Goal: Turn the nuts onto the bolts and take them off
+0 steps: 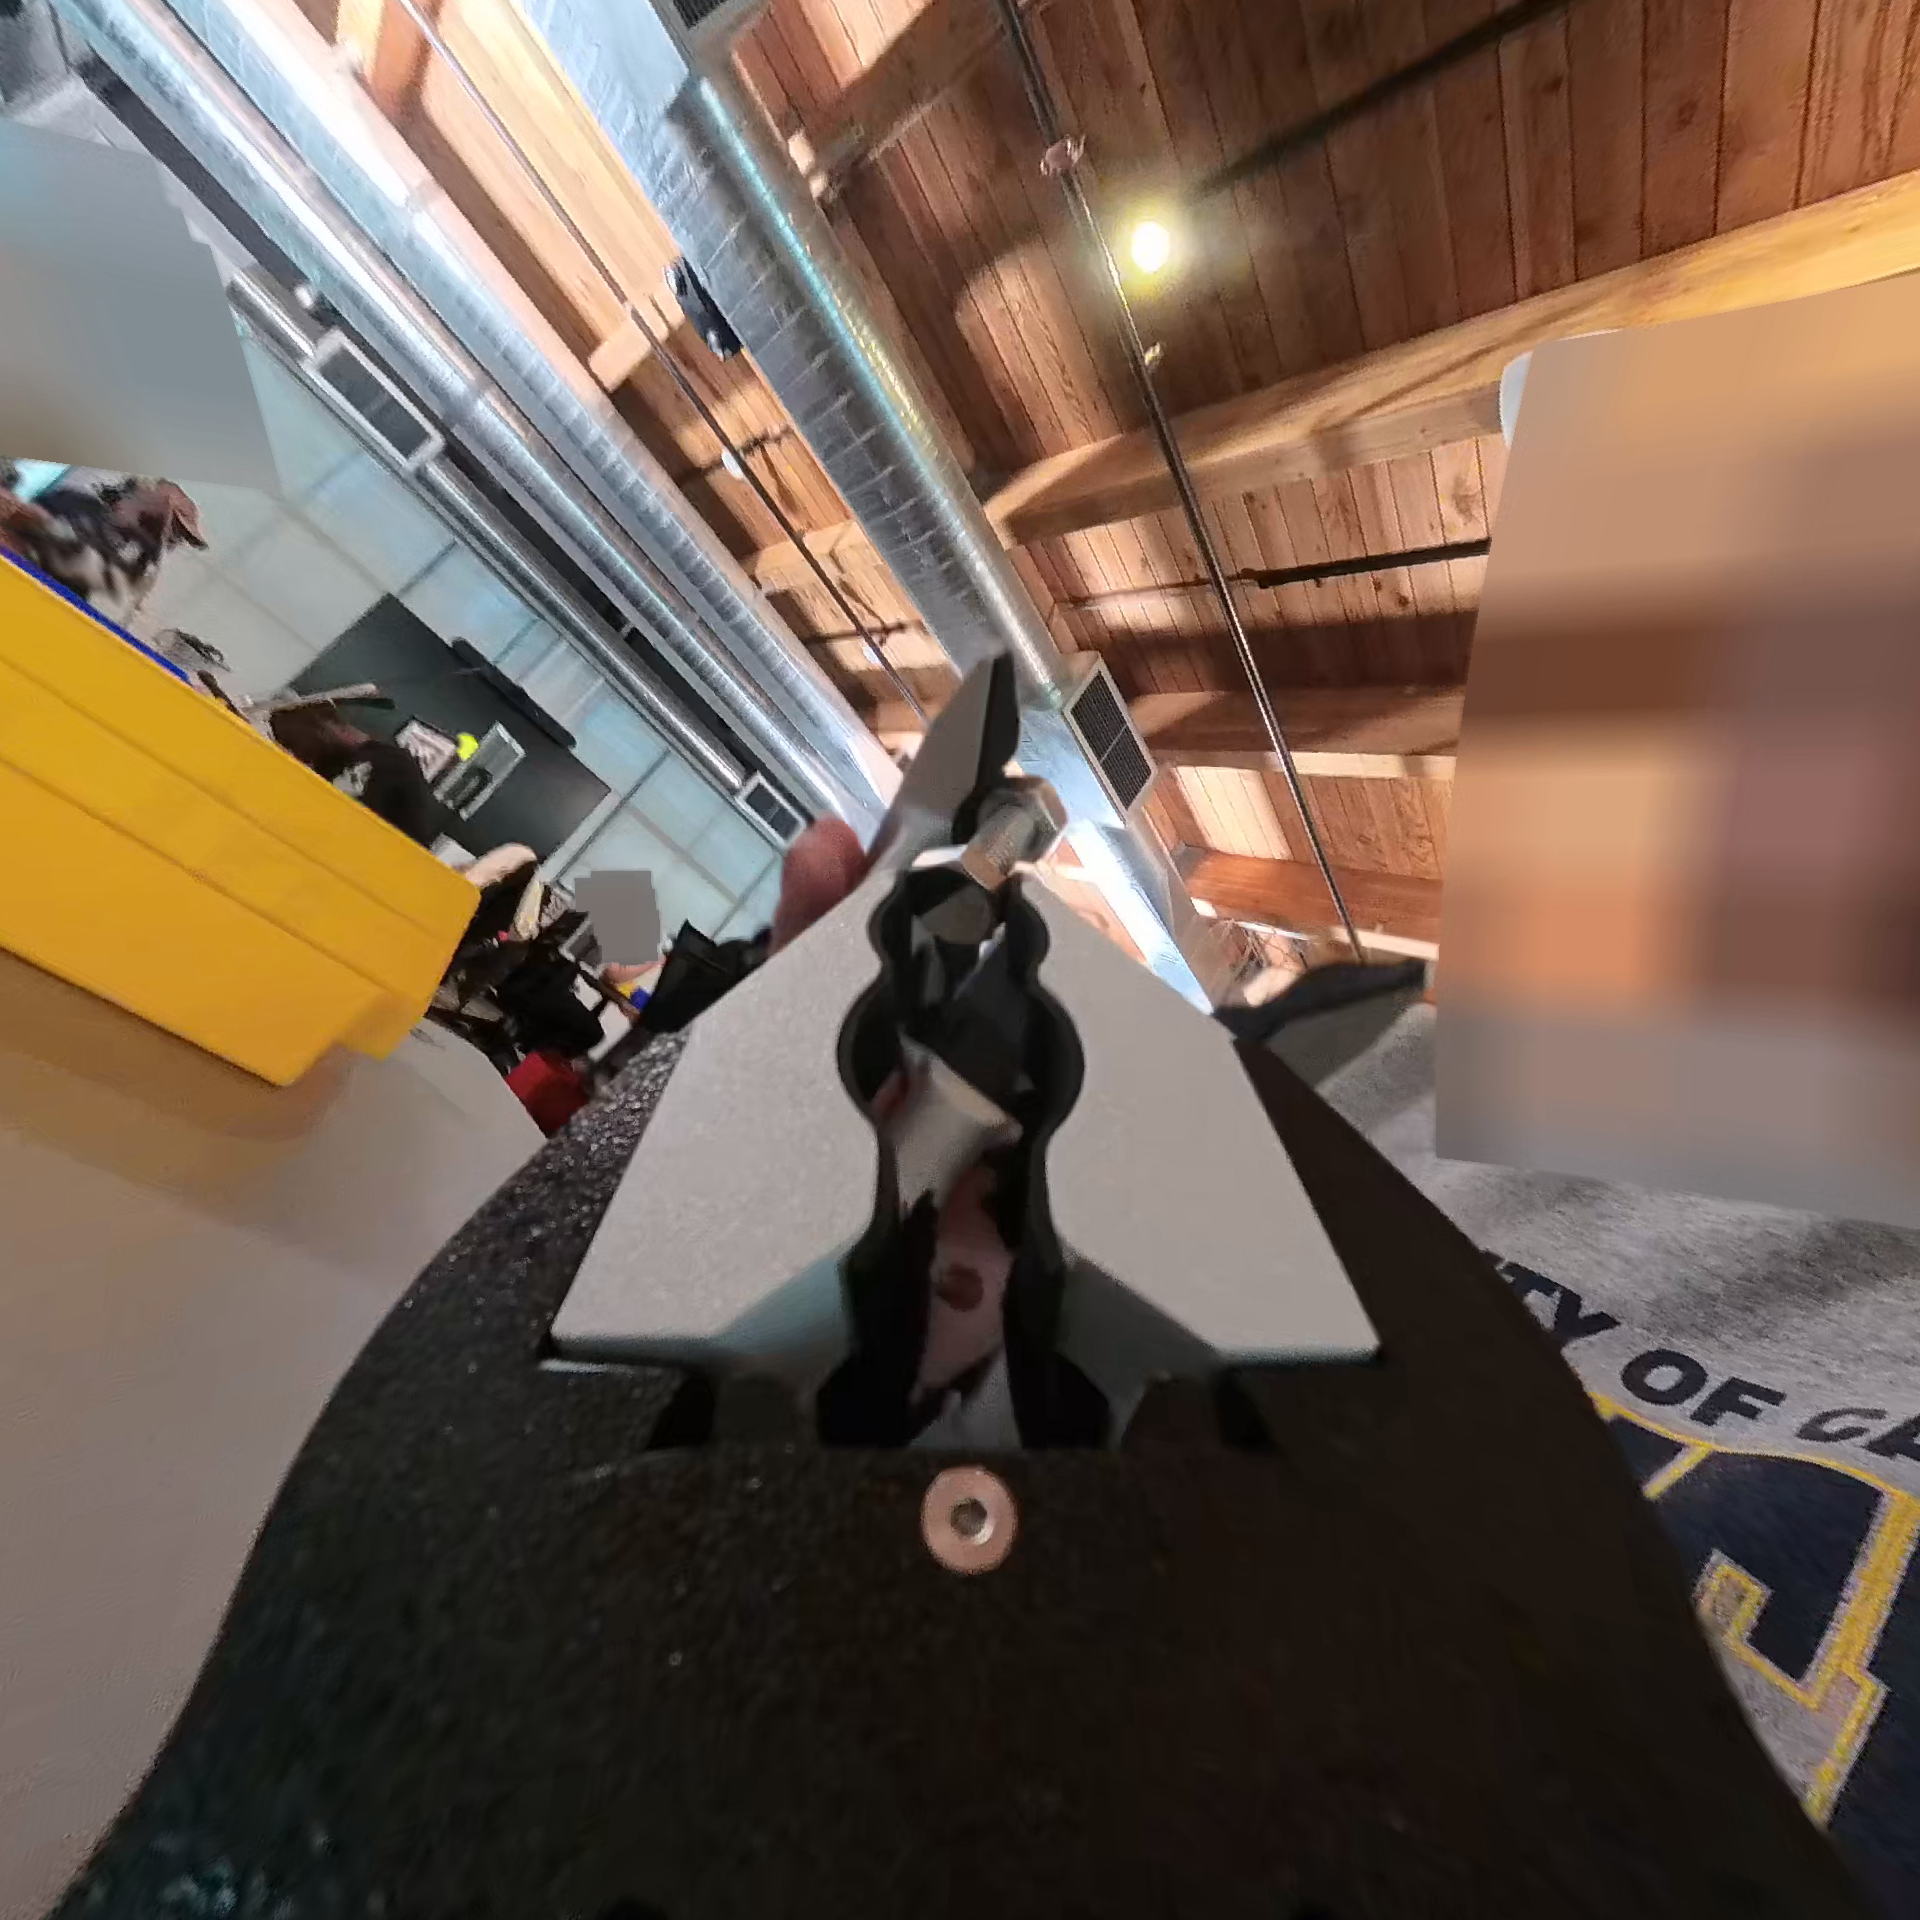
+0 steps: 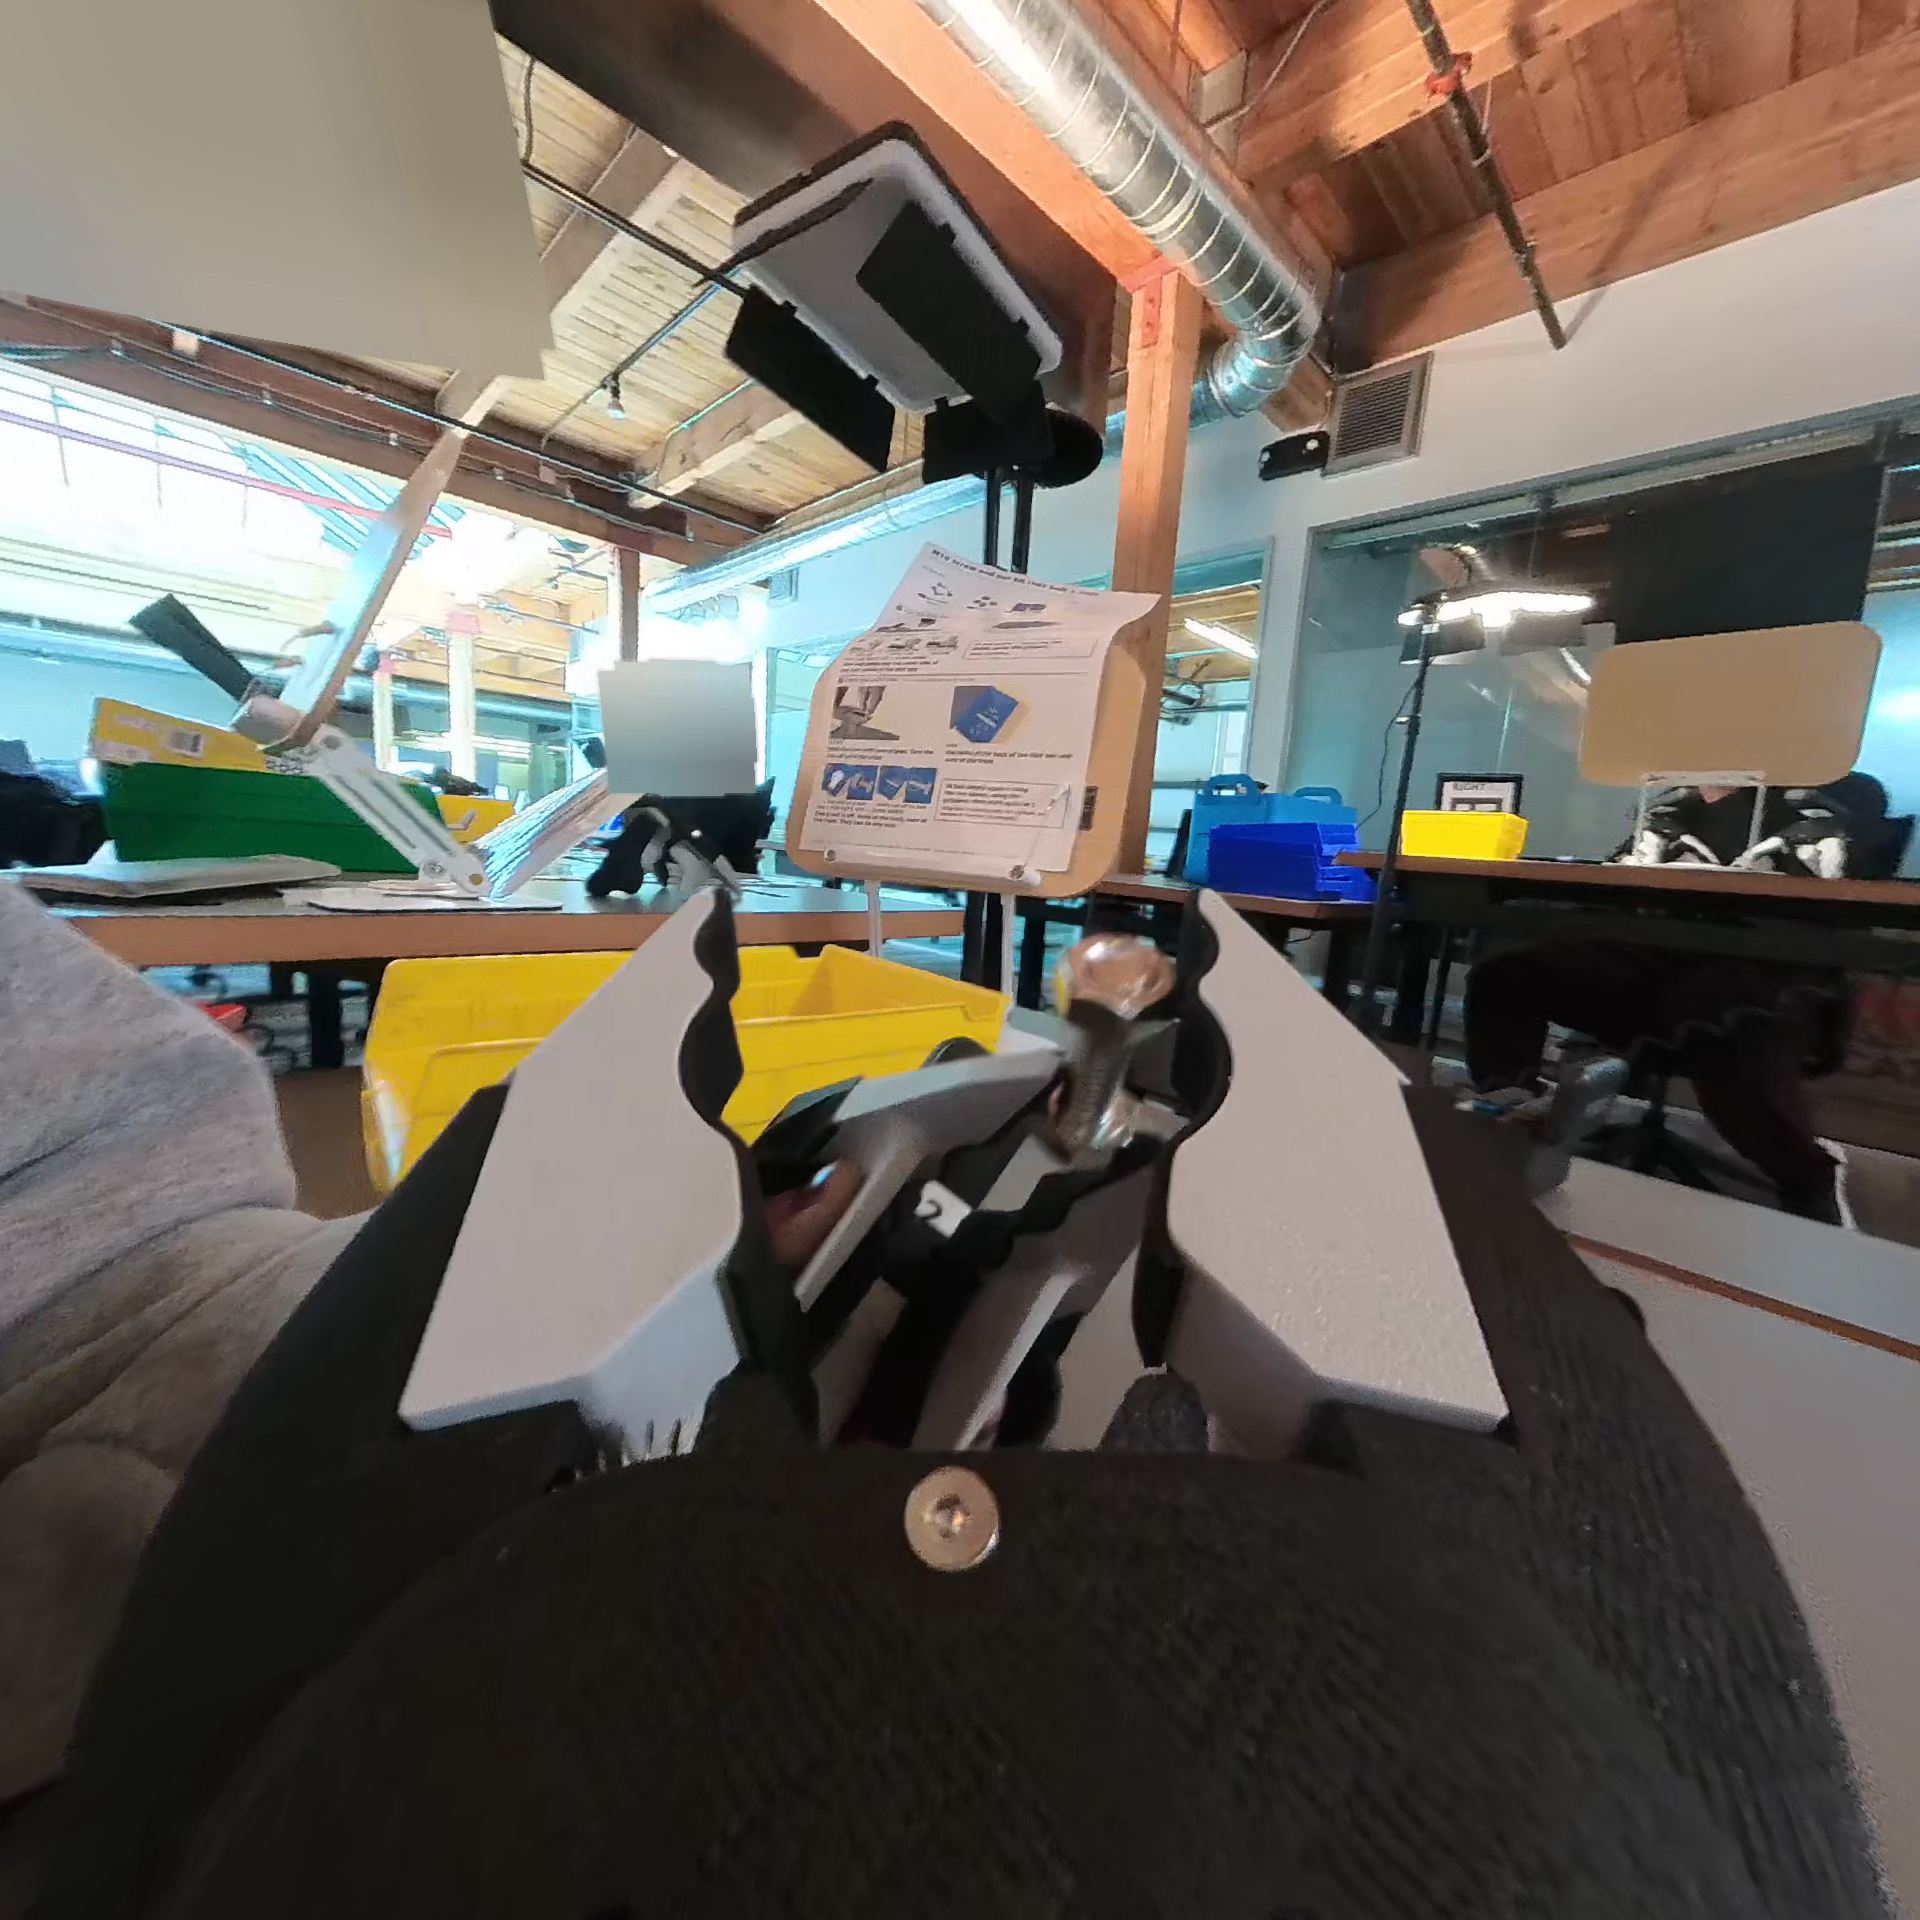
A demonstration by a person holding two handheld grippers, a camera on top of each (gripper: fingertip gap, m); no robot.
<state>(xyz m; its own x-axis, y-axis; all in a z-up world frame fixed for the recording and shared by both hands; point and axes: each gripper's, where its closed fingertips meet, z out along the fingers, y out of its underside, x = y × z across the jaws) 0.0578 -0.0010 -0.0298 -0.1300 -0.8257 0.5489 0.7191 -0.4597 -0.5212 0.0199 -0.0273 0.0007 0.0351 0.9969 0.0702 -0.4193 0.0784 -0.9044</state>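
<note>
Left tool (image 1: 977, 904) pinches bolt (image 1: 1003, 831) with nut (image 1: 1029, 802) on it; right tool (image 2: 961, 997) spread around it; removal unfinished.

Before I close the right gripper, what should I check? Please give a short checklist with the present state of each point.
1. Left gripper shut on the bolt: ok.
2. Right gripper open: ok.
3. Bolt between the right gripper's fingers: ok.
4. Bolt centred there: not ok, it sits close to one finger.
5. Nut on the bolt: cannot tell, that part is blurred and partly hidden.
6. Yellow bin clear of both grippers: ok, it lies behind them.
</note>
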